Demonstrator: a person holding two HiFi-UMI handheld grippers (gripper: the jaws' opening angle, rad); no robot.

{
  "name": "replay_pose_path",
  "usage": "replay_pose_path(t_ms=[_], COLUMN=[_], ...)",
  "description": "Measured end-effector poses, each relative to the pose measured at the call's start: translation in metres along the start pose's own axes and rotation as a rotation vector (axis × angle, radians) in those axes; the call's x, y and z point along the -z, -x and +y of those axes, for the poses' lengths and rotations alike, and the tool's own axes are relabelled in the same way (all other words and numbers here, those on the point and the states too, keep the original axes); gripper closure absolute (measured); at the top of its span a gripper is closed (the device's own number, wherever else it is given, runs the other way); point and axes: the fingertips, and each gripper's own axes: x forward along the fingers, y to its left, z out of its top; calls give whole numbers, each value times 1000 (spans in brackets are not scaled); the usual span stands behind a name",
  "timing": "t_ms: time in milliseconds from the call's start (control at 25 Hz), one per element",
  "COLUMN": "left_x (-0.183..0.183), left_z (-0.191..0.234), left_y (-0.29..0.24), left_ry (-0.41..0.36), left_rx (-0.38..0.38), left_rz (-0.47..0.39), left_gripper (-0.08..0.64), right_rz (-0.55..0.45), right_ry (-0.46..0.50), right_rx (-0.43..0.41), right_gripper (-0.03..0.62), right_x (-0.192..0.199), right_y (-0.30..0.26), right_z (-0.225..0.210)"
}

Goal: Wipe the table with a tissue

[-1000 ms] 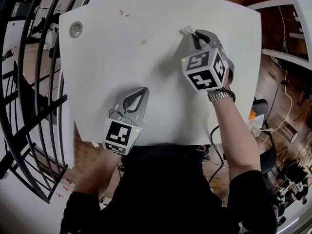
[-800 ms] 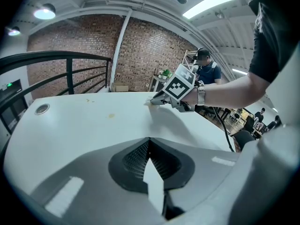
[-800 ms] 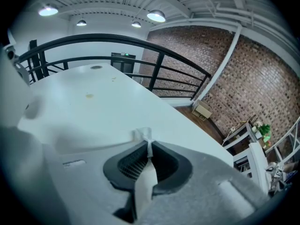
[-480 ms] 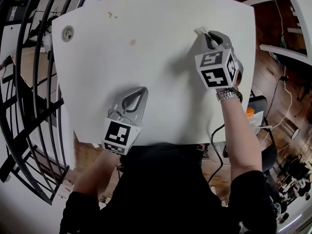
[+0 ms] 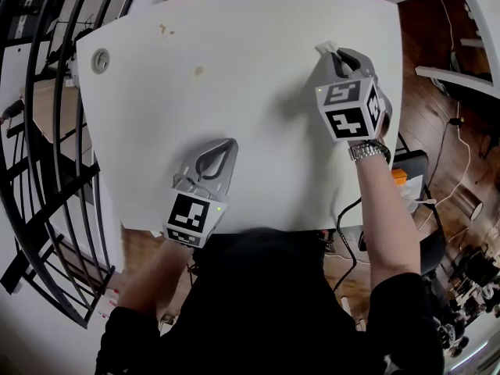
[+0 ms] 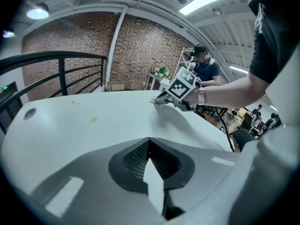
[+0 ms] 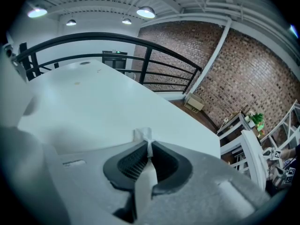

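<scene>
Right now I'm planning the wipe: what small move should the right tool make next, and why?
Probably slide the right tool leftward across the table toward the brownish spot. Its jaws are shut on the tissue at the table's right side, and the spot lies to its left, away from the tissue.

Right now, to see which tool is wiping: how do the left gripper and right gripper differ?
The right gripper is shut on a tissue; the left gripper is shut on nothing. The right gripper sits far across the table, the left gripper near its front edge. Both have jaws together.
</scene>
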Motion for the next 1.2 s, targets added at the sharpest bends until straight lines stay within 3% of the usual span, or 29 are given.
replay_pose_path(t_ms=[640, 1200], left_x=[-11, -23], left_z=[-24, -46], left_y=[-14, -11], left_ry=[-15, -22], left_rx=[-12, -87], left_rz=[0, -30], left_gripper=[548, 548], right_rz=[-5, -50], right_ry=[-23, 12], right_rx=[4, -41], right_gripper=[578, 578], right_x=[23, 23], right_y=[6, 13], right_z=[-25, -25])
